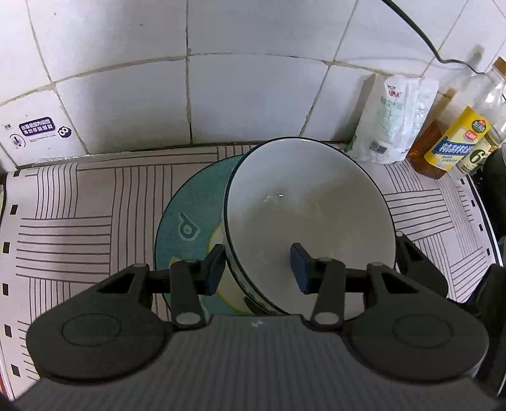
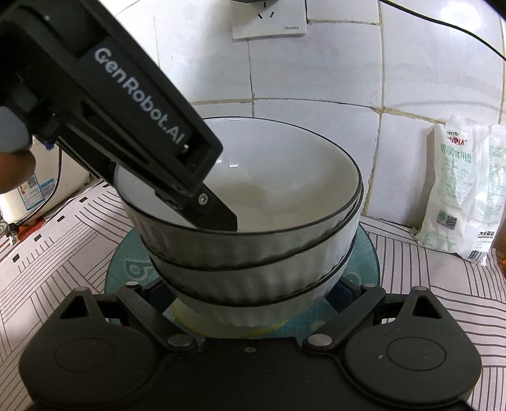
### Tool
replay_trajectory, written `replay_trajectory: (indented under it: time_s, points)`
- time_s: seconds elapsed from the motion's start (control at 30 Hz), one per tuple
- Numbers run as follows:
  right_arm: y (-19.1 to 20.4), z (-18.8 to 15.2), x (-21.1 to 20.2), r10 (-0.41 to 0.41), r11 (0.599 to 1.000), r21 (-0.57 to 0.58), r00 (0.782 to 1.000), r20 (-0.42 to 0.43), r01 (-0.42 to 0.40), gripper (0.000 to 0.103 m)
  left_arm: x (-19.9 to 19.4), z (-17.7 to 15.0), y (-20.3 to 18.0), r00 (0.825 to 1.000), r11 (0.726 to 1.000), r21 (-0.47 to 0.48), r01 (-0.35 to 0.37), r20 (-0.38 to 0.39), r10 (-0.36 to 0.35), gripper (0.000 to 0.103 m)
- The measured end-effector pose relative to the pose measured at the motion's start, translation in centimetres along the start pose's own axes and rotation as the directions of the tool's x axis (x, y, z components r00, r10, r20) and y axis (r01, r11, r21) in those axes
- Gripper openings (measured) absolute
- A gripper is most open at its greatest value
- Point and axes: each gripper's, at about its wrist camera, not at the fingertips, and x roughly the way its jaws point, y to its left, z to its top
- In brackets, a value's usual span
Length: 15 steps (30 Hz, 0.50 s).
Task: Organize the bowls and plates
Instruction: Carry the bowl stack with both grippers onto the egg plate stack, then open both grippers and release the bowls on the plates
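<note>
Three white ribbed bowls with dark rims are nested in a stack, the top bowl [image 2: 278, 189] and the lowest bowl [image 2: 253, 316]. The stack stands on a teal plate [image 2: 363, 262]. In the left wrist view the top bowl [image 1: 310, 205] covers the right half of the plate [image 1: 183, 227]. My left gripper [image 1: 257, 268] straddles the top bowl's near wall, one pad outside and one inside, shut on it. The inside finger [image 2: 218, 215] also shows in the right wrist view. My right gripper [image 2: 251, 292] spans the lowest bowl, with its pads against both sides and mostly hidden.
A striped mat [image 1: 79, 205] covers the counter up to a white tiled wall. A salt bag [image 1: 392, 120] [image 2: 468, 189] and oil bottles [image 1: 458, 139] stand at the back right. A white appliance [image 2: 28, 196] and a plug lie far left. A wall socket [image 2: 268, 25] is above.
</note>
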Motion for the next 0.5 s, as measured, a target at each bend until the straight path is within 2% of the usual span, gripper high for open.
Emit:
replay_trajectory:
  time_s: [0.1, 0.27, 0.33, 0.4, 0.5]
  points:
    - [0.0, 0.4, 0.2, 0.001, 1.0, 0.005, 1.0, -0.019, -0.001, 0.097, -0.1, -0.1, -0.2, 1.0, 1.0, -0.006, -0.014, 0.008, 0.014, 0.047]
    - [1.1, 0.9, -0.5, -0.027, 1.0, -0.001, 0.995, -0.099, 0.027, 0.098, -1.0, -0.7, -1.1, 0.99, 0.99, -0.028, -0.138, 0.037, 0.139, 0.052]
    - [1.6, 0.9, -1.2, -0.038, 0.999, -0.01, 0.994, -0.107, 0.037, 0.098, -1.5, -1.1, -1.2, 0.987, 0.987, -0.043, -0.154, 0.043, 0.156, 0.054]
    - [1.7, 0.9, -1.8, -0.04, 0.999, 0.004, 0.991, -0.131, 0.041, 0.098, -2.2, -1.5, -1.3, 0.983, 0.983, -0.055, -0.174, 0.055, 0.177, 0.06]
    - [1.8, 0.9, -3.7, -0.023, 0.999, 0.035, 0.993, -0.113, 0.027, 0.098, -4.1, -2.2, -1.4, 0.973, 0.978, -0.061, -0.201, 0.104, 0.206, 0.064]
